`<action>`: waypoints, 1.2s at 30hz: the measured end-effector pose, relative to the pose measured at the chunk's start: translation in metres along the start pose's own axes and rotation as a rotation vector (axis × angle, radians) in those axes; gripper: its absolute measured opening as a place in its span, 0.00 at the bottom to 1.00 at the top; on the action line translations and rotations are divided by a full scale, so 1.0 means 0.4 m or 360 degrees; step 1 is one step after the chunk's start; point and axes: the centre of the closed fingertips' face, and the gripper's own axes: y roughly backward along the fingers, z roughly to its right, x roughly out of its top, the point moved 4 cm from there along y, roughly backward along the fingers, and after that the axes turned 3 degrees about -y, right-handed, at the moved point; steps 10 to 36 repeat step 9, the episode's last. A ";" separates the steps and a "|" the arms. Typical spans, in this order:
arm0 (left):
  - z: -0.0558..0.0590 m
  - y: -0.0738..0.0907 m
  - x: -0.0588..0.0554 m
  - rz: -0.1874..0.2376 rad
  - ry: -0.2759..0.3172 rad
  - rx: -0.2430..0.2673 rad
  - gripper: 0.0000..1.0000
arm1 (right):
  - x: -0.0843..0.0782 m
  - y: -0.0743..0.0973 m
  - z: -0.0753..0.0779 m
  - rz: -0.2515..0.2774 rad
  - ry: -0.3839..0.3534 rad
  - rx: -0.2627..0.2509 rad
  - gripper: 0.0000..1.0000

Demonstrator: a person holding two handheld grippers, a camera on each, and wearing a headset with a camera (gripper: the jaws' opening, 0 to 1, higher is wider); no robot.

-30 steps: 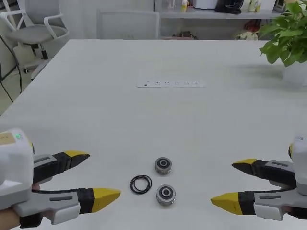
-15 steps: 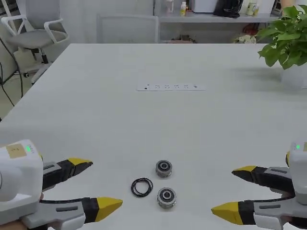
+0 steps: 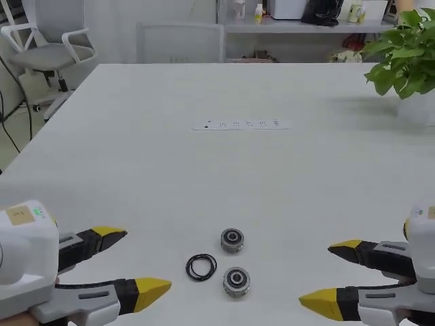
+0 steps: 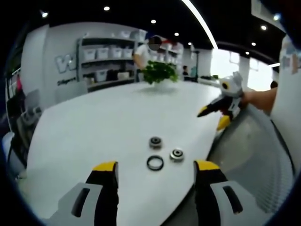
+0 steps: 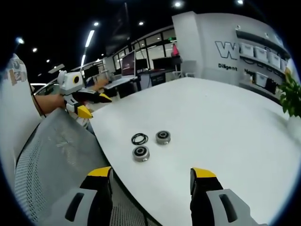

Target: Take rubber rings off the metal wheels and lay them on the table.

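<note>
Two small metal wheels lie on the white table (image 3: pixel 204 170) near its front edge: the farther wheel (image 3: pixel 232 239) (image 4: pixel 155 141) (image 5: pixel 163 136) and the nearer wheel (image 3: pixel 236 280) (image 4: pixel 177 154) (image 5: pixel 141 152). Black rubber rings (image 3: pixel 201 266) (image 4: pixel 155 163) (image 5: pixel 139 138) lie flat on the table just left of the wheels. My left gripper (image 3: pixel 132 261) (image 4: pixel 155 165) is open at the lower left, apart from them. My right gripper (image 3: pixel 333 272) (image 5: pixel 151 172) is open at the lower right, holding nothing.
A white power strip (image 3: pixel 241 124) lies flush in the table's middle. A potted green plant (image 3: pixel 404 47) stands at the far right. An office chair (image 3: pixel 51 47) and shelves (image 3: pixel 306 17) sit beyond the table.
The head camera tilted slightly, so the scene shifted down a little. Both grippers sank toward the lower edge of the view. Wheels and rings have not moved.
</note>
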 end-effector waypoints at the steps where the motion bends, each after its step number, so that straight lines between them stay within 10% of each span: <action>1: 0.000 0.000 -0.001 -0.0005 -0.0002 0.0003 0.66 | 0.000 0.000 0.000 0.0000 -0.0006 0.0002 0.65; 36: 0.000 -0.001 -0.006 -0.0027 0.0005 0.0004 0.65 | -0.001 0.001 -0.001 0.0019 -0.0059 0.0002 0.62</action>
